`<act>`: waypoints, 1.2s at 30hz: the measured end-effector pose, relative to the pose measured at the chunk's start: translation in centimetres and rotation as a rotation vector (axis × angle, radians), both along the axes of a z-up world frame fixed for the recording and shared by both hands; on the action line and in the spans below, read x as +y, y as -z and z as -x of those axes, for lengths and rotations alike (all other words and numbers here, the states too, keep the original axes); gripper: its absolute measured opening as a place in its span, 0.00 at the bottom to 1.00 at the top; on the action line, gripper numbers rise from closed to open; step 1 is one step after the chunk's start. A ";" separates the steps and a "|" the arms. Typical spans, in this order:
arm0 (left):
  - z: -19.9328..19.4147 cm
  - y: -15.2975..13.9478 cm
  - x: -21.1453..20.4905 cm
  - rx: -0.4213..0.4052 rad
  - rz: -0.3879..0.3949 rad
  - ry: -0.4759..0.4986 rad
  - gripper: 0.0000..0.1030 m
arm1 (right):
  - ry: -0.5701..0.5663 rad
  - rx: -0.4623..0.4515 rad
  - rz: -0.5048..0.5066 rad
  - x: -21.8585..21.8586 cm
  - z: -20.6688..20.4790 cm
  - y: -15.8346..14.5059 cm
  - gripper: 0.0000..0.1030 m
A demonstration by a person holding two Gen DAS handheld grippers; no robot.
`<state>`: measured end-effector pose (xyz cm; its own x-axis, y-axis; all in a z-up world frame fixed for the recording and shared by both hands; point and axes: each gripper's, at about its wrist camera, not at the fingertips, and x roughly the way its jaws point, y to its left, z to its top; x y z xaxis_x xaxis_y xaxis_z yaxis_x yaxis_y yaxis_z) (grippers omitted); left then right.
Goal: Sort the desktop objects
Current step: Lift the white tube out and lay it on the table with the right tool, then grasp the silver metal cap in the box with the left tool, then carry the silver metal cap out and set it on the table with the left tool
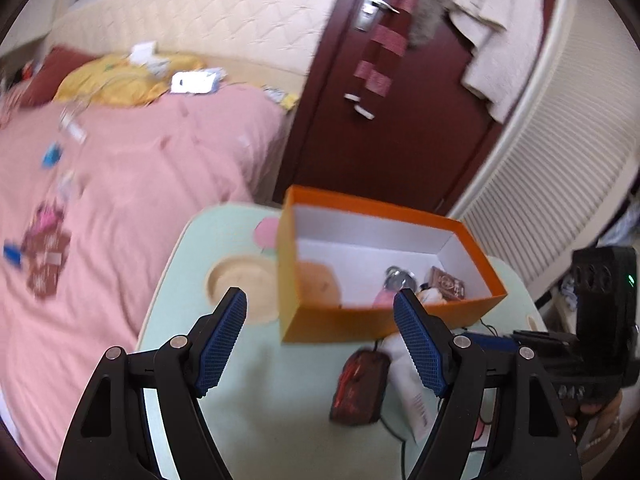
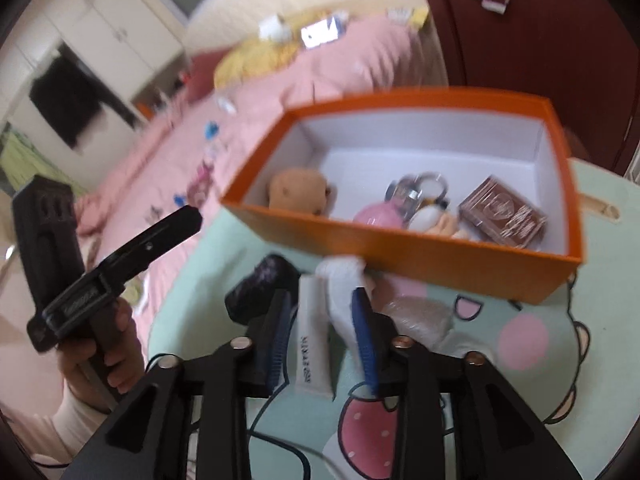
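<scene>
Right gripper [image 2: 322, 328] fingers sit slightly parted around a white tube [image 2: 314, 344], grip unclear. Left gripper [image 1: 320, 340] fingers spread wide, nothing between them. Orange box [image 2: 400, 244] on the tabletop [image 2: 592, 308] holds keys, a card box and a plush.

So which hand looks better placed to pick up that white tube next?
The right. Its gripper already has the white tube between its fingers, just short of the orange box. The left gripper is open, over bare table.
</scene>
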<state>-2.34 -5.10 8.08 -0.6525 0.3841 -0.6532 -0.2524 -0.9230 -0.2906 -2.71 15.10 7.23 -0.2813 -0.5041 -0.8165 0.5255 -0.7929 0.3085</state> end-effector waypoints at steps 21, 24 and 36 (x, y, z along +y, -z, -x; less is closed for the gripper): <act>13.4 6.8 13.8 -0.609 0.149 0.272 0.57 | 0.039 -0.039 0.219 4.2 -2.5 0.8 0.32; 13.1 6.6 14.4 -0.586 0.212 0.297 0.50 | 0.046 -0.051 0.228 4.5 -2.5 1.0 0.32; 10.7 0.5 10.3 -0.382 0.128 0.272 0.37 | 0.062 -0.048 0.238 5.2 -2.8 0.8 0.32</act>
